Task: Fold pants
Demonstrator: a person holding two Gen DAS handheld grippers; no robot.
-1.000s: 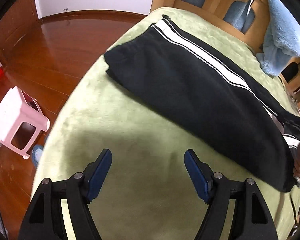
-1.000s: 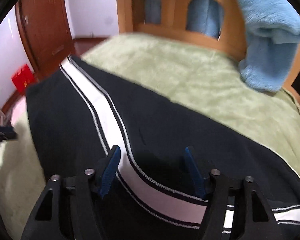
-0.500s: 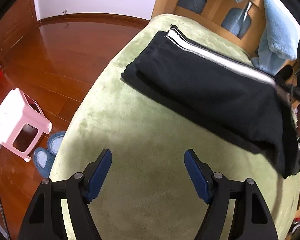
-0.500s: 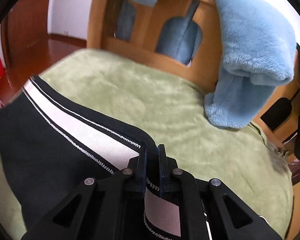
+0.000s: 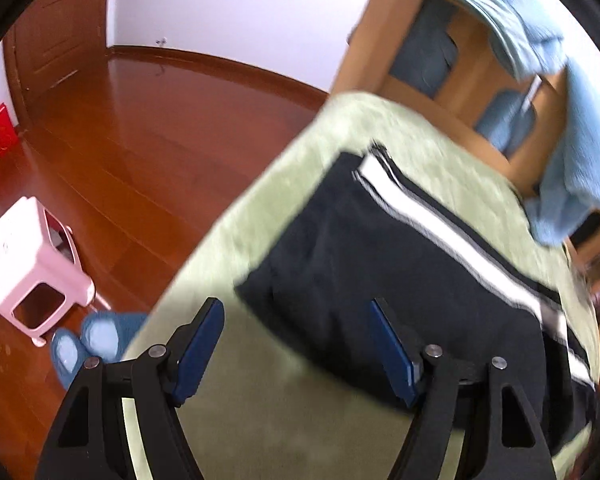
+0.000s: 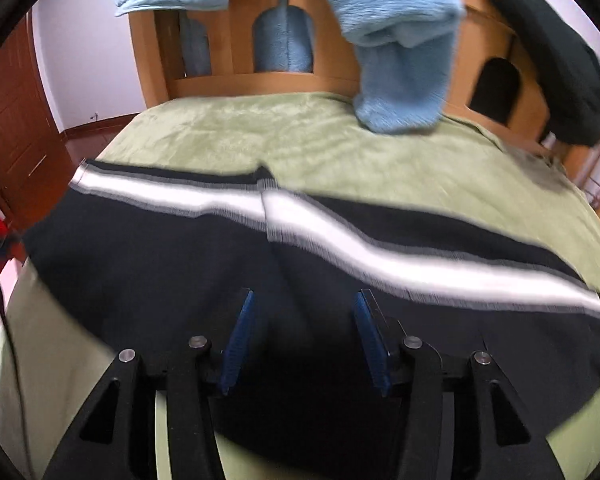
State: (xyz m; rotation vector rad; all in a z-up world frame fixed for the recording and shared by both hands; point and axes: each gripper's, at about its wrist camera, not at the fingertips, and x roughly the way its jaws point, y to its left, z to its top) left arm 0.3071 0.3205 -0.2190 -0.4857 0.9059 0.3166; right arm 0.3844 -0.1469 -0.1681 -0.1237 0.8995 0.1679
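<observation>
Pants (image 6: 308,264): black soft knit with a broad white side stripe edged in thin grey lines. They lie flat on the bed (image 6: 340,148), which has a green plush, short-pile cover. In the right wrist view a folded-over layer covers the left half; its edge crosses the stripe near mid-frame, so the stripe steps there. Both views are motion-blurred.

Left gripper (image 5: 296,344): jaws spread wide, blue pads, nothing between them. It hangs over the near corner of the pants (image 5: 400,280) and the bare green cover (image 5: 260,420) beside it.

Right gripper (image 6: 304,336): jaws spread, blue ribbed pads, over the black fabric just below the stripe. Whether the tips touch the cloth, cannot tell.

Surroundings: wooden headboard (image 6: 332,68) with arched cutouts, fluffy light-blue blanket (image 6: 400,52) draped over it and reaching the cover, dark garment (image 6: 556,56) hung at its right end. Glossy red-brown wood floor (image 5: 140,128), pink plastic stool (image 5: 28,268), blue slippers (image 5: 88,340) at the bedside.

Versus half a second ago: the right gripper was pinching the striped edge with jaws pressed together; now it has let go and the folded layer lies laid over. The left gripper has moved closer to the pants, jaws unchanged.
</observation>
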